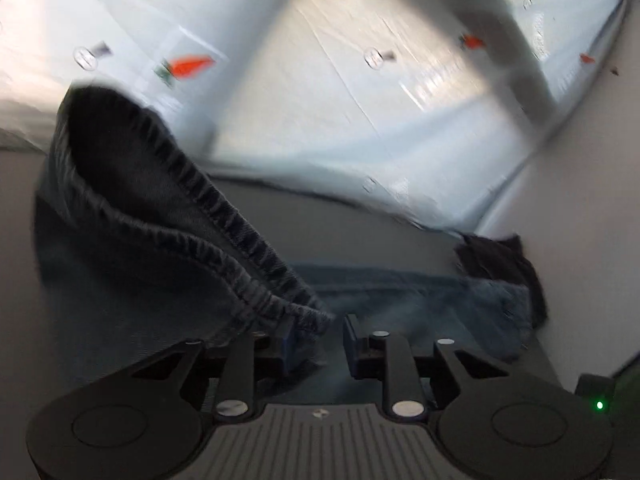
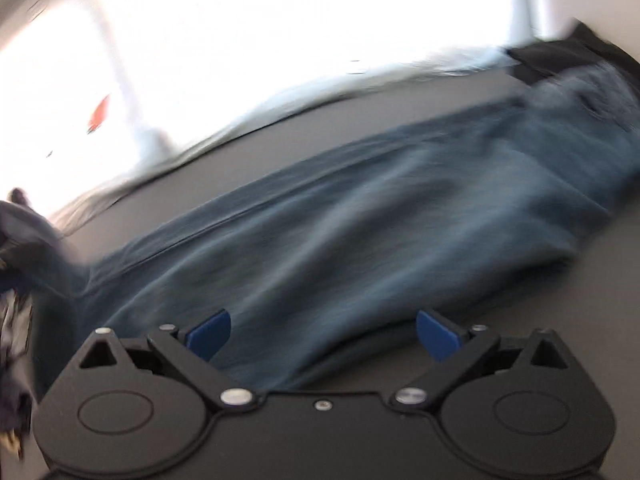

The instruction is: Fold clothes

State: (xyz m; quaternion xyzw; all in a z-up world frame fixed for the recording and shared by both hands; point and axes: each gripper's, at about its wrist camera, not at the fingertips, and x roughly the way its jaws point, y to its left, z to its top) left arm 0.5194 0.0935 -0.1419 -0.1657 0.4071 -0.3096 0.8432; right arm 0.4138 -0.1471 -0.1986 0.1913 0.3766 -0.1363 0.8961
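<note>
While the fold is barely begun, blue jeans (image 2: 340, 220) lie stretched across a grey table (image 2: 580, 320), most folds left to do. Left gripper (image 1: 318, 338): pads apparently nipping the elastic waistband (image 1: 224, 248), lifted and gaping. Right gripper (image 2: 323, 334): spread wide, holding nothing, over denim. Fabric faded, creased, blurred.

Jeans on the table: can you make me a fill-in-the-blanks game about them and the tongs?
1. The jeans lie on a ____ table.
2. The right tongs stand wide ____ with nothing between them.
3. The left tongs grip the jeans' elastic ____.
4. The pale sheet behind the table has orange ____ printed on it.

Missing words: grey; open; waistband; carrots
</note>
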